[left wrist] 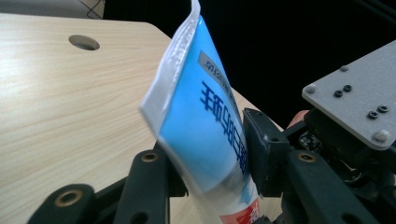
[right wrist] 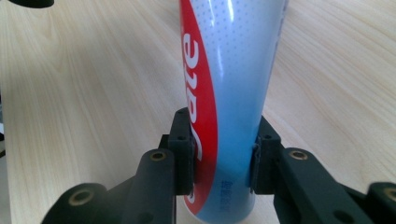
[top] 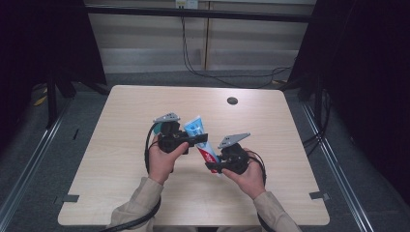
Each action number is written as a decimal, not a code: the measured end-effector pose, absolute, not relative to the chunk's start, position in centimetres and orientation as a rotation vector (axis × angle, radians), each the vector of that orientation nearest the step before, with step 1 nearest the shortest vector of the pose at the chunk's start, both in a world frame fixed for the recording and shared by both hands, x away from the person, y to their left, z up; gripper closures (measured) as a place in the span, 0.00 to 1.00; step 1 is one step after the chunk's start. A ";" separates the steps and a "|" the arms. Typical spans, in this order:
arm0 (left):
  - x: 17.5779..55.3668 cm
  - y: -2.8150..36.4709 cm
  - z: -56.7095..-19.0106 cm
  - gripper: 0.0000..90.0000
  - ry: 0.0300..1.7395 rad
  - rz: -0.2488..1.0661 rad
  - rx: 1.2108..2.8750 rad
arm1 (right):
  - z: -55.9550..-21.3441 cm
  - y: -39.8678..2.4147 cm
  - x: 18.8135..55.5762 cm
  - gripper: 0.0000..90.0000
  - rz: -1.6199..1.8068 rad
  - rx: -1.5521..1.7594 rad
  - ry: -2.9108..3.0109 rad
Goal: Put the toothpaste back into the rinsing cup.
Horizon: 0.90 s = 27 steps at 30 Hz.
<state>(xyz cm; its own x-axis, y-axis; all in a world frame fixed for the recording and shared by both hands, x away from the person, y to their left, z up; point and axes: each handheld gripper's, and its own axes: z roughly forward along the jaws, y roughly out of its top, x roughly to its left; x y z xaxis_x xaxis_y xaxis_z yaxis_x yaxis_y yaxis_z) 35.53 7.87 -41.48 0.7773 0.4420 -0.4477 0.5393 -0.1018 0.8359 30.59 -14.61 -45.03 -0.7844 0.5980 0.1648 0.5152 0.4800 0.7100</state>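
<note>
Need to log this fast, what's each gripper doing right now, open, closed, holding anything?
Left gripper: closed on the blue upper part of the toothpaste tube.
Right gripper: closed on the tube's red and white lower part.

Toothpaste tube blue, white w/ red band, light wood-grain table, black jaws
</note>
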 end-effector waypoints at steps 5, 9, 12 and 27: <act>35.2 7.8 -41.0 0.78 0.754 -0.074 1.718 | -45.1 -14.3 30.4 0.71 1.219 0.997 2.573; 35.0 7.8 -40.8 0.80 0.753 -0.058 1.689 | -45.0 -14.0 30.3 0.69 1.244 0.992 2.556; 35.0 7.4 -40.7 0.81 0.754 -0.039 1.683 | -45.0 -13.9 30.3 0.66 1.250 0.988 2.554; 35.3 8.2 -39.4 0.83 0.726 0.029 1.718 | -44.9 -17.7 29.5 0.29 1.216 0.982 2.460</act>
